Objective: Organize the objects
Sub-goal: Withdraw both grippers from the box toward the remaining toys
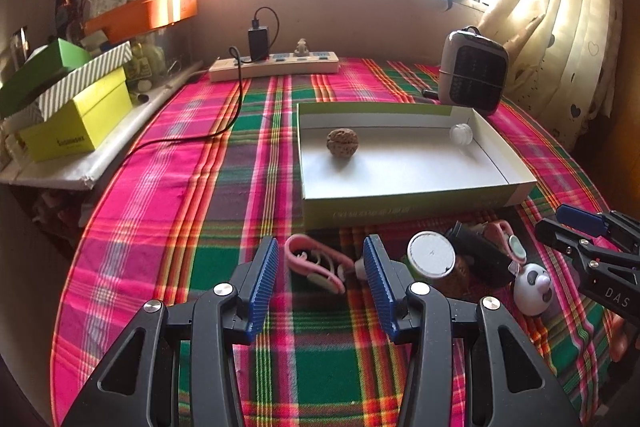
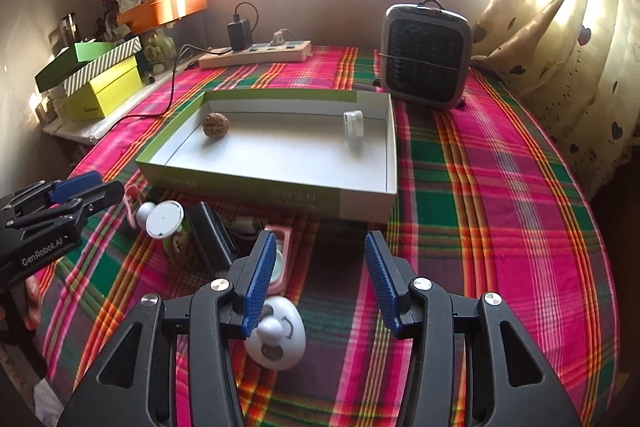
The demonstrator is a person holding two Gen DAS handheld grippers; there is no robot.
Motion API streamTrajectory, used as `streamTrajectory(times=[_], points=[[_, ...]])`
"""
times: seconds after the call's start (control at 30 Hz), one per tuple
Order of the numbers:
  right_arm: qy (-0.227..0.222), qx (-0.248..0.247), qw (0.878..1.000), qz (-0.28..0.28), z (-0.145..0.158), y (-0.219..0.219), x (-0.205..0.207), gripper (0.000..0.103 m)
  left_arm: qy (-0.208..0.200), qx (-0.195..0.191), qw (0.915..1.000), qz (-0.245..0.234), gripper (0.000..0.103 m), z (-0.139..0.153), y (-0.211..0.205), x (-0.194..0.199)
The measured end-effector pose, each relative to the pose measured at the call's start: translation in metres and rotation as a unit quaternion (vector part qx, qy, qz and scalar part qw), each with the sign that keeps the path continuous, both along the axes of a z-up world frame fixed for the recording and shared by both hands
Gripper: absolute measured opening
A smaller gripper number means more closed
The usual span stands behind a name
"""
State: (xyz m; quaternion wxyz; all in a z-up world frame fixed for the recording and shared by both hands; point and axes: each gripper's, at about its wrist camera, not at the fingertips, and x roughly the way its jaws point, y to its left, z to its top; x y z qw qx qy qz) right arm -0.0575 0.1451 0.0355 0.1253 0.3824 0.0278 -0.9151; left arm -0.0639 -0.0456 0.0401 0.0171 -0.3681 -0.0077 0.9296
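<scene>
A shallow white box (image 1: 416, 205) (image 2: 280, 193) lies on the plaid cloth and holds a walnut (image 1: 342, 143) (image 2: 216, 125) and a small clear jar (image 1: 461, 134) (image 2: 354, 125). In front of it lie a pink clip-like item (image 1: 316, 263), a white-lidded jar (image 1: 432, 259) (image 2: 165, 219), a black block (image 1: 480, 251) (image 2: 210, 239), a second pink item (image 1: 510, 241) (image 2: 280, 259) and a white panda toy (image 1: 534, 287) (image 2: 278, 337). My left gripper (image 1: 320, 281) is open around the pink clip-like item. My right gripper (image 2: 320, 281) is open, just right of the panda toy.
A power strip (image 1: 274, 65) (image 2: 256, 53) with a black charger and cable lies at the back. A small heater (image 1: 474, 71) (image 2: 426, 55) stands behind the box. Stacked green and yellow boxes (image 1: 72, 107) (image 2: 100, 79) sit on a ledge at the left. Curtains hang at the right.
</scene>
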Motion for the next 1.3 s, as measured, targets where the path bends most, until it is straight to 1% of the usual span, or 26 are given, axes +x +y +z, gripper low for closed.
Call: streamTrajectory(times=[0.27,0.33,0.4,0.7,0.9,1.13,1.3], points=[[-0.006,-0.004,1.0,0.004,-0.007,0.002,0.017,0.048,-0.012,0.016,0.9998,0.003,0.043,-0.009,-0.012,0.01],[-0.01,-0.006,1.0,0.005,-0.009,0.002,0.019,0.051,-0.019,0.028,0.9994,0.0,0.043,-0.011,-0.013,0.011],[-0.013,-0.01,1.0,0.007,-0.012,0.001,0.022,0.052,-0.024,0.033,0.9992,-0.003,0.043,-0.013,-0.014,0.012],[-0.019,-0.016,1.0,0.012,-0.017,0.002,0.03,0.052,-0.035,0.035,0.9987,-0.009,0.043,-0.019,-0.012,0.012],[-0.026,-0.016,0.999,0.025,-0.021,-0.004,0.034,0.054,-0.044,0.037,0.9983,-0.008,0.043,-0.024,-0.013,0.006],[-0.039,-0.007,0.998,0.039,-0.028,-0.01,0.034,0.055,-0.051,0.031,0.9982,-0.003,0.043,-0.03,-0.013,-0.001],[-0.045,0.005,0.998,0.035,-0.03,-0.011,0.03,0.055,-0.054,0.022,0.9983,0.003,0.043,-0.031,-0.014,-0.006]])
